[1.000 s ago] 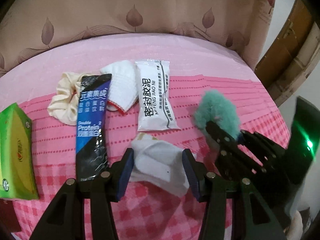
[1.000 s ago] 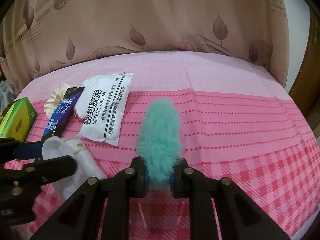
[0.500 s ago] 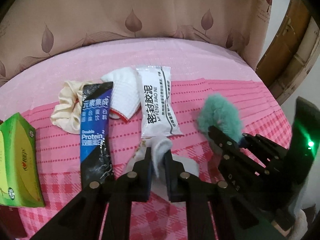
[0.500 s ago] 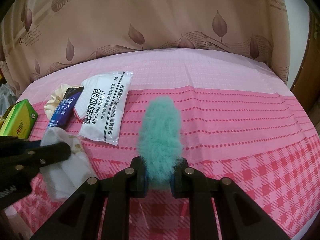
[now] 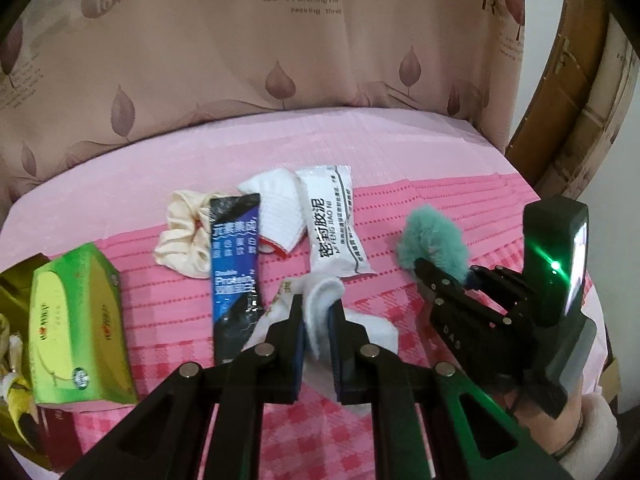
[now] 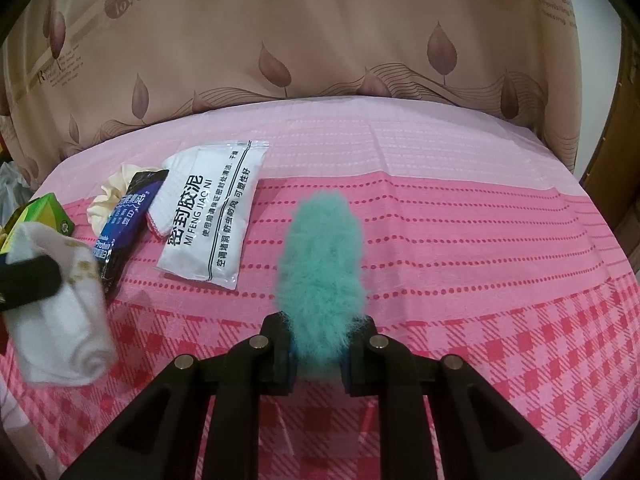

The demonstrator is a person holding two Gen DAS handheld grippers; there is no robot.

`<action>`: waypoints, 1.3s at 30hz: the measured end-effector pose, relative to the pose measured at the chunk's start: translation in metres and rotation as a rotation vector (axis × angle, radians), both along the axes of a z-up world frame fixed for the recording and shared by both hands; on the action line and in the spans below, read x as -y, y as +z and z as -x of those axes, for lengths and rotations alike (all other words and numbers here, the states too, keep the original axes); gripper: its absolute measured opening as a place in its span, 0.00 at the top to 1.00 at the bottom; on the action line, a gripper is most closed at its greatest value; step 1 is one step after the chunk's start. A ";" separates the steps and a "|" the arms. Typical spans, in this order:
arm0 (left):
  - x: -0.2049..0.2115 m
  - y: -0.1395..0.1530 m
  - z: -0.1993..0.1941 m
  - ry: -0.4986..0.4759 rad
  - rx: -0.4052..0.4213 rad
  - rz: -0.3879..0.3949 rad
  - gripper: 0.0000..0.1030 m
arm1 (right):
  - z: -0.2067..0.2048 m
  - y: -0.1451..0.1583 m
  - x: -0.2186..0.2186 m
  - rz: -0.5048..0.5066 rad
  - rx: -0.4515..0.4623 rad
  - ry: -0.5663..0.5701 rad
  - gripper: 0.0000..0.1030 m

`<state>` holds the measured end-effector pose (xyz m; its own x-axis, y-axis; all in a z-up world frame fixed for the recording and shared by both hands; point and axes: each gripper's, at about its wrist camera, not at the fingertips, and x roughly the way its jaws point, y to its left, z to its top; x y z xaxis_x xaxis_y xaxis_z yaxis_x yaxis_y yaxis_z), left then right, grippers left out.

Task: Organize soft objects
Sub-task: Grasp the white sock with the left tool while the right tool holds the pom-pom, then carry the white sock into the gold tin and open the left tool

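Note:
My left gripper (image 5: pixel 318 312) is shut on a folded white sock (image 5: pixel 322 300), which hangs a little above the pink cloth; the same sock (image 6: pixel 68 300) shows at the left edge of the right wrist view. My right gripper (image 6: pixel 318 344) is shut on a fluffy teal scrunchie (image 6: pixel 320 264), also visible beside the left gripper as a teal puff (image 5: pixel 432 240). On the cloth further back lie a white sealing-putty pouch (image 5: pixel 334 228), a blue and black protein sachet (image 5: pixel 234 272), a cream scrunchie (image 5: pixel 182 240) and a white knitted piece with a red edge (image 5: pixel 276 208).
A green tissue box (image 5: pixel 76 328) sits at the left edge of the table, with a banana peel (image 5: pixel 16 384) beside it. A beige leaf-print curtain (image 5: pixel 280 60) hangs behind the table and a wooden door frame (image 5: pixel 568 92) stands at the right. A hand (image 5: pixel 572 428) holds the right gripper.
My left gripper closed on the white sock and lifted it off the cloth. The right gripper kept still, holding the teal scrunchie.

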<state>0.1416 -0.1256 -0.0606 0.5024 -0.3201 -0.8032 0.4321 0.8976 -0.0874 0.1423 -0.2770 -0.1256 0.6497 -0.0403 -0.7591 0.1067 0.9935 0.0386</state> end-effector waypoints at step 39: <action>-0.221 0.056 -0.004 0.393 0.118 -0.108 0.90 | -0.002 0.000 -0.004 0.029 -0.008 0.005 0.85</action>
